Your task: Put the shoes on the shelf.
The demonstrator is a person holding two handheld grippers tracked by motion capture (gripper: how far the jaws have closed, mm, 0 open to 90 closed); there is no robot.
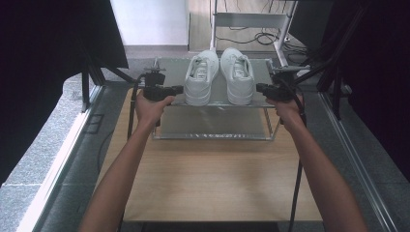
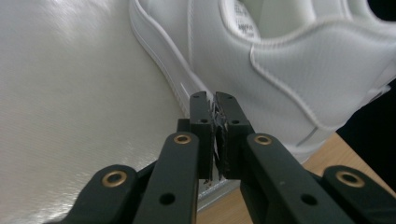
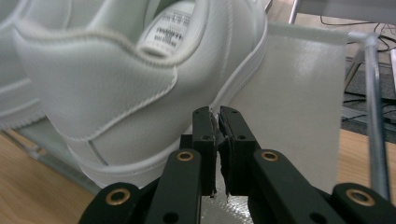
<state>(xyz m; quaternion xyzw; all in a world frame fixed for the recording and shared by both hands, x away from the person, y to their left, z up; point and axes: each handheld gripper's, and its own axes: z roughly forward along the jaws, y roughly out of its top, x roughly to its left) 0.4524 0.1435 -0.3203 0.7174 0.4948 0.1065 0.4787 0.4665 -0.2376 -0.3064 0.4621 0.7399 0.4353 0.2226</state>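
Two white sneakers stand side by side on the top shelf (image 1: pixel 173 72) of a low metal rack, the left shoe (image 1: pixel 200 77) beside the right shoe (image 1: pixel 238 75), toes pointing away from me. My left gripper (image 1: pixel 179 90) sits at the shelf's front left, just left of the left shoe's heel. In the left gripper view its jaws (image 2: pixel 214 112) are shut, nothing between them, close to the shoe's sole (image 2: pixel 280 70) above the shelf (image 2: pixel 70 93). My right gripper (image 1: pixel 261 88) mirrors it at the front right. Its jaws (image 3: pixel 215 123) are shut and empty beside the right shoe's heel (image 3: pixel 107 79).
The rack has a lower shelf (image 1: pixel 212 123) and stands at the far end of a wooden table (image 1: pixel 212 179). Thin metal posts (image 3: pixel 376 116) run along the rack's right side. Black frames and curtains (image 1: pixel 43 58) flank the table. A metal stand and cables (image 1: pixel 251 29) lie behind.
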